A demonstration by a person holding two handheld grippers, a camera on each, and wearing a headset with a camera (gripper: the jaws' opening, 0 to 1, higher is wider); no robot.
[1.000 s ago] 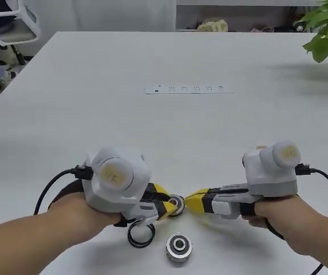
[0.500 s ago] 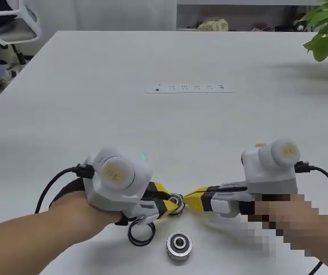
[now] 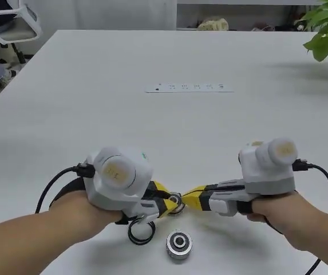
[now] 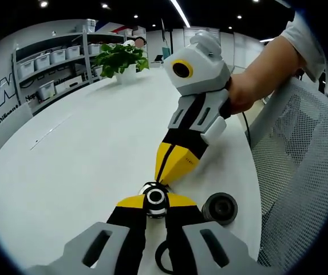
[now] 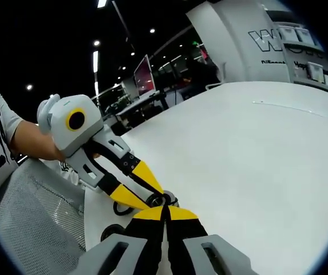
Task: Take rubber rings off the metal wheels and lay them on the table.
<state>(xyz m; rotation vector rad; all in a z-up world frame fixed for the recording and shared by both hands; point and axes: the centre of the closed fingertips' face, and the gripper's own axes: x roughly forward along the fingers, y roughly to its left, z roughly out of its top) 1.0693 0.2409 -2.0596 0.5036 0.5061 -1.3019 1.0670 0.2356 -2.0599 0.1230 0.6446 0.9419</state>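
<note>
Head view, near edge of the white table (image 3: 169, 132). At far left an office chair (image 3: 6, 20) is cut off by the frame edge.

The left gripper (image 3: 166, 204), held in a hand (image 3: 80, 212), has its yellow-tipped jaws closed narrowly around a small silver metal wheel (image 4: 154, 197). The wheel is lifted just above the tabletop, and in the head view the jaw tips cover most of it. Whether a rubber ring sits on this wheel cannot be made out.

Just below the left gripper a loose black rubber ring (image 3: 141, 232) lies flat on the table. The gripper's body hides its upper arc, and in the left gripper view the jaws cut off most of it.

Beside the ring, to its right and apart from it, a second metal wheel with a dark outer band (image 3: 179, 244) lies flat on the table.

The right gripper (image 5: 165, 211) points leftward at the held wheel. Its jaws are pressed together with no gap showing, and their tip meets the wheel's edge. Whether the tip pinches anything there is too small to tell.

Farther back, a white power strip (image 3: 189, 87) lies at mid-table. At far right a green potted plant (image 3: 327, 28) is cropped by the frame corner.
</note>
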